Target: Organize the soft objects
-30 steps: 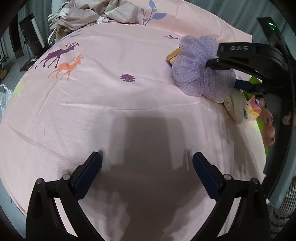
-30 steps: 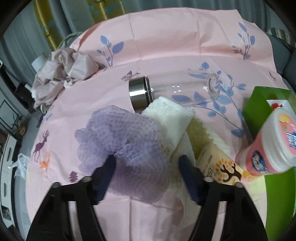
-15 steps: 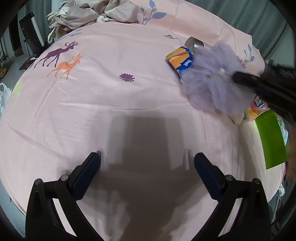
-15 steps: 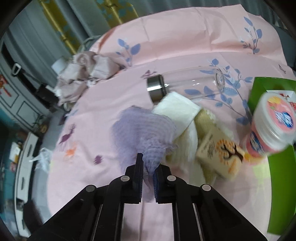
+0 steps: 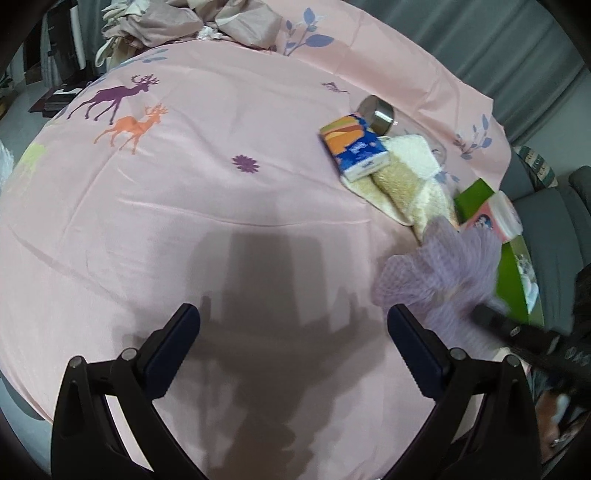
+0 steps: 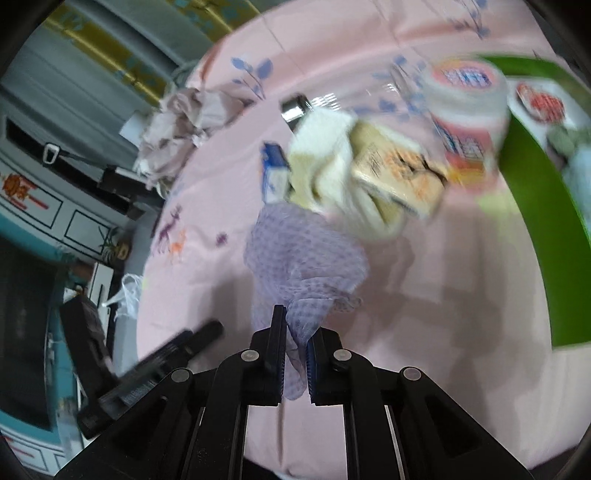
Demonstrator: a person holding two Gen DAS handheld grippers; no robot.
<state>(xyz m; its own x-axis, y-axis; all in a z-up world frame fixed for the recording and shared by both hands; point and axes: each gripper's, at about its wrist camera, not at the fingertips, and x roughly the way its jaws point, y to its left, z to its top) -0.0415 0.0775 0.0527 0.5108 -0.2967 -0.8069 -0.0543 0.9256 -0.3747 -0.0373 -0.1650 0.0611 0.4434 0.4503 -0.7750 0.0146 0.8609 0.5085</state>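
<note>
A purple mesh bath pouf [image 6: 303, 258] hangs from my right gripper [image 6: 295, 332], which is shut on it above the pink sheet. In the left wrist view the pouf [image 5: 439, 273] and the right gripper [image 5: 480, 314] are at the right, just beyond my right fingertip. My left gripper [image 5: 293, 325] is open and empty over bare sheet. Folded cream and tan towels [image 5: 402, 177] lie at the right, also in the right wrist view [image 6: 332, 173].
A blue-orange tissue pack [image 5: 354, 147], a glass bottle with a steel cap [image 5: 378, 112], a small printed box [image 6: 402, 177], a pink tub [image 6: 469, 110] and a green box [image 6: 543, 221] lie around the towels. Crumpled cloth [image 5: 177, 18] lies at the far edge.
My right gripper closed on the purple pouf, lifted it off the towels and carried it back toward the near right. The tissue pack and towels are now uncovered. My left gripper stayed still.
</note>
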